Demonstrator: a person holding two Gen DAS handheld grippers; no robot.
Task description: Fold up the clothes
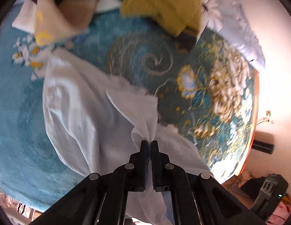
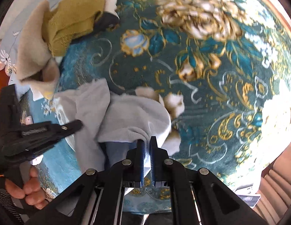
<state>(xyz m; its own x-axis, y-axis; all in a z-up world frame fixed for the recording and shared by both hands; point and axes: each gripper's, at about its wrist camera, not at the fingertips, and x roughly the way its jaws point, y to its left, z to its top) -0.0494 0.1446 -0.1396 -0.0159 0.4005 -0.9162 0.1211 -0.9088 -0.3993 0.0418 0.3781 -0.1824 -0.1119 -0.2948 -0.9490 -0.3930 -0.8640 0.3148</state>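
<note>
Your left hand-held gripper [image 1: 150, 142] has its jaws pressed together on a bunched fold of the white garment [image 1: 74, 112], with the cloth running up between the pads and hanging below them. The rest of that garment lies spread and creased on the teal floral blanket [image 1: 23, 131].

Your right hand-held gripper [image 2: 147, 139] is clamped too, pinching a gathered edge of the same pale cloth [image 2: 130, 116], which looks grey-white in the right wrist view. There the left gripper [image 2: 42, 129] shows at the left edge, with your hand [image 2: 31, 189] wrapped around its handle.

At the far side of the blanket sits a pile of other clothes: a mustard-yellow knit [image 1: 164, 5] lies just beside a beige fleece piece [image 1: 57, 18], and a dark item [image 1: 185, 40] pokes out under the knit. The view is blurred in places.
</note>
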